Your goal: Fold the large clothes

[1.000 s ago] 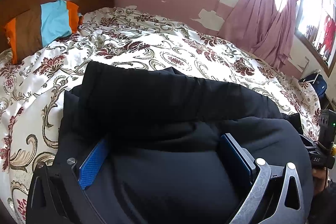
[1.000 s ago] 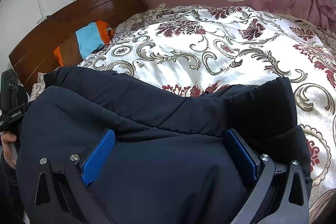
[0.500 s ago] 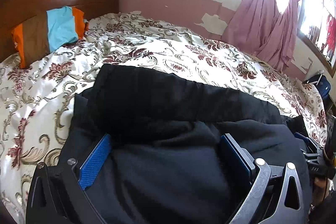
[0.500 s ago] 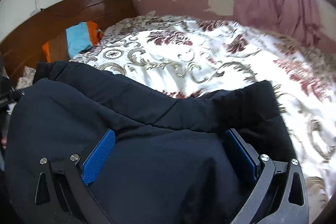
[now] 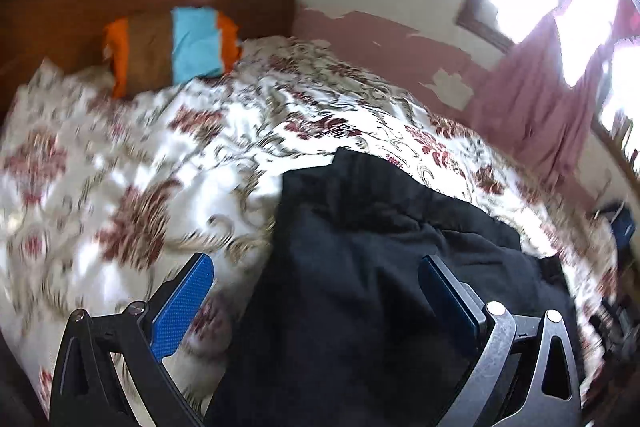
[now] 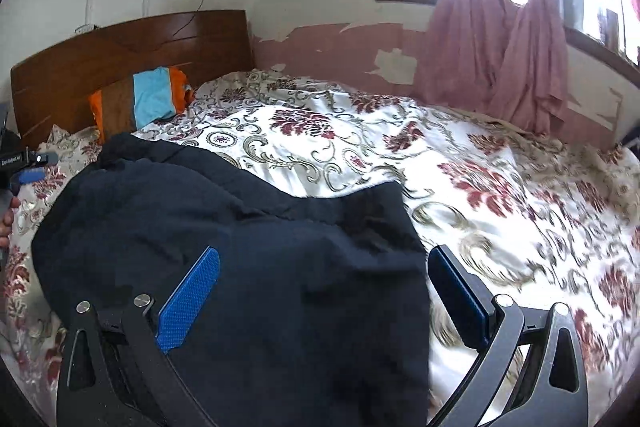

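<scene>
A large dark navy garment [image 5: 384,267] lies bunched and folded over on a floral bedspread [image 5: 132,163]; it also shows in the right wrist view [image 6: 248,247]. My left gripper [image 5: 316,287] is open above the garment's left edge, its blue pads [image 5: 182,303] wide apart, holding nothing. My right gripper [image 6: 324,291] is open above the garment's right edge, its blue pads [image 6: 190,301] wide apart and empty. The left gripper also shows at the left edge of the right wrist view [image 6: 24,169].
An orange, brown and blue pillow [image 6: 140,101] leans on the wooden headboard [image 6: 120,47]. Pink curtains [image 6: 492,47] hang by bright windows at the back right. The bedspread [image 6: 480,187] spreads wide to the right of the garment.
Both grippers have lifted and drawn apart sideways off the garment: the left went left, the right went right. The garment lies let go on the bed.
</scene>
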`<state>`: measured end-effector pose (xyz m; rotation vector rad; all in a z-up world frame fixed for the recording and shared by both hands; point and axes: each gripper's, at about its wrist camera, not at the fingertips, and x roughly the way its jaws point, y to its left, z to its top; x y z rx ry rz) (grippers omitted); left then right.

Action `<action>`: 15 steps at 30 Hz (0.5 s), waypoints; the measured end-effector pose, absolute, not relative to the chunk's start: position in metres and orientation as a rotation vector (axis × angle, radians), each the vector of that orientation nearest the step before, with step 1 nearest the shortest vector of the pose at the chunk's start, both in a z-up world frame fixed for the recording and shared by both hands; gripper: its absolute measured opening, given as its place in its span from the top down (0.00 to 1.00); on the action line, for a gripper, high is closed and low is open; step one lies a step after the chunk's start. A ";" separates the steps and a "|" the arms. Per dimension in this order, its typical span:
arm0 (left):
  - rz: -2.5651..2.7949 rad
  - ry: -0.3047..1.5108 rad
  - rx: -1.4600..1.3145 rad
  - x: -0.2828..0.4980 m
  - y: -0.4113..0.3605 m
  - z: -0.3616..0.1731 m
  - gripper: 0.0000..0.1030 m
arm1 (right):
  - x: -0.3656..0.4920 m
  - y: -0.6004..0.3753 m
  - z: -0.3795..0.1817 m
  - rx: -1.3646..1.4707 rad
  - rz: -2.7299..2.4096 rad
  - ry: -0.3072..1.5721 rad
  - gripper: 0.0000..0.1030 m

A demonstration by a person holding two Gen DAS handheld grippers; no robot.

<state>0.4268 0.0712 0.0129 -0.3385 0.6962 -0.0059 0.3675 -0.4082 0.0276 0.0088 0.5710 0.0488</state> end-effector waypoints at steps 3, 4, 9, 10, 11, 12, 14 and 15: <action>0.031 0.715 -0.356 0.411 0.086 0.005 0.00 | 0.357 -0.423 0.022 0.047 0.036 0.595 0.01; 0.032 0.720 -0.357 0.407 0.086 0.001 0.00 | 0.355 -0.429 0.019 0.059 0.030 0.609 0.01; -0.008 0.777 -0.435 0.396 0.100 -0.035 0.00 | 0.353 -0.448 0.002 0.138 0.003 0.666 0.01; -0.014 0.784 -0.440 0.397 0.101 -0.038 0.00 | 0.354 -0.450 -0.001 0.152 0.001 0.676 0.01; -0.022 0.786 -0.442 0.397 0.103 -0.042 0.00 | 0.355 -0.452 -0.005 0.159 -0.004 0.685 0.01; -0.030 0.784 -0.445 0.399 0.104 -0.044 0.00 | 0.357 -0.452 -0.009 0.158 -0.009 0.693 0.01; -0.039 0.790 -0.448 0.401 0.104 -0.048 0.00 | 0.362 -0.453 -0.017 0.155 -0.015 0.723 0.01; -0.050 0.797 -0.446 0.403 0.103 -0.051 0.00 | 0.365 -0.452 -0.022 0.154 -0.010 0.740 0.01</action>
